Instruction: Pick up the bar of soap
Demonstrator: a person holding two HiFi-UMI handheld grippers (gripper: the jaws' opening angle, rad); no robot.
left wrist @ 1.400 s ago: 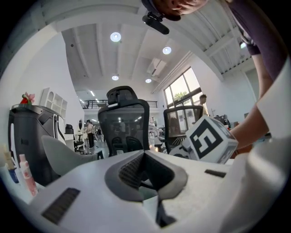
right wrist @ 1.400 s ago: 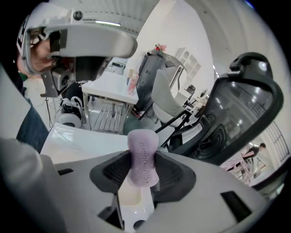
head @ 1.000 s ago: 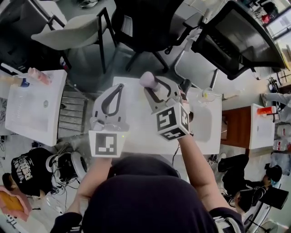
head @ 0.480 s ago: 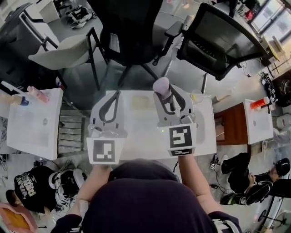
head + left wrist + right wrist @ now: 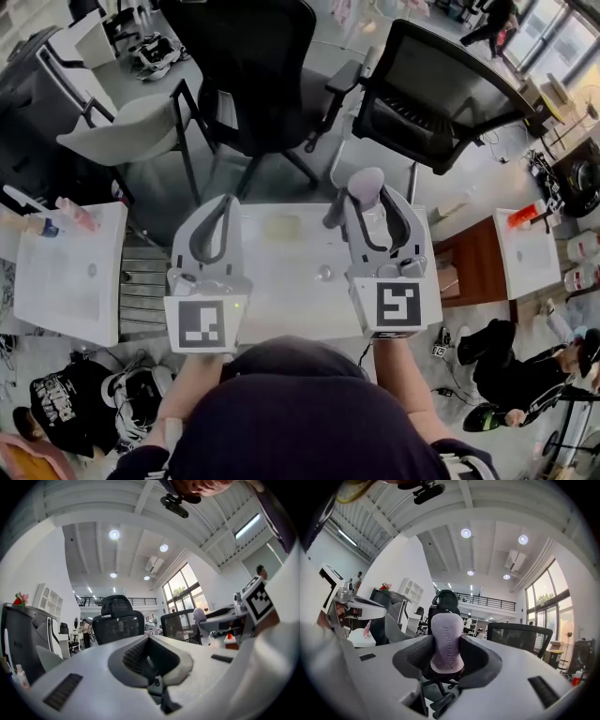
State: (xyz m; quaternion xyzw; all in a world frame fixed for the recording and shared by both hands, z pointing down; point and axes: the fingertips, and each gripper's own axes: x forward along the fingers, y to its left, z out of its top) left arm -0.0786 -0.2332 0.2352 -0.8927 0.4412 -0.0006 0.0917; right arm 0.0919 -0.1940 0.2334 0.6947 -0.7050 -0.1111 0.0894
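A pale lilac bar of soap [image 5: 446, 641] stands upright between the jaws of my right gripper [image 5: 447, 654], which is shut on it. In the head view the soap [image 5: 365, 182] sticks out past the tips of the right gripper [image 5: 367, 202], held above the far right part of the small white table [image 5: 292, 281]. My left gripper [image 5: 217, 217] hovers over the table's left side, shut, with nothing between its jaws. The left gripper view shows its ribbed pads [image 5: 137, 654] pressed together.
A faint yellowish patch [image 5: 281, 226] and a small round object [image 5: 324, 273] lie on the white table. Two black office chairs [image 5: 251, 75] stand beyond it. A white side table [image 5: 66, 267] with bottles is at left, a brown table [image 5: 469, 267] at right.
The right gripper with the soap has swung from tilted left to pointing straight ahead, further right. The head view has shifted forward. The left gripper barely moved.
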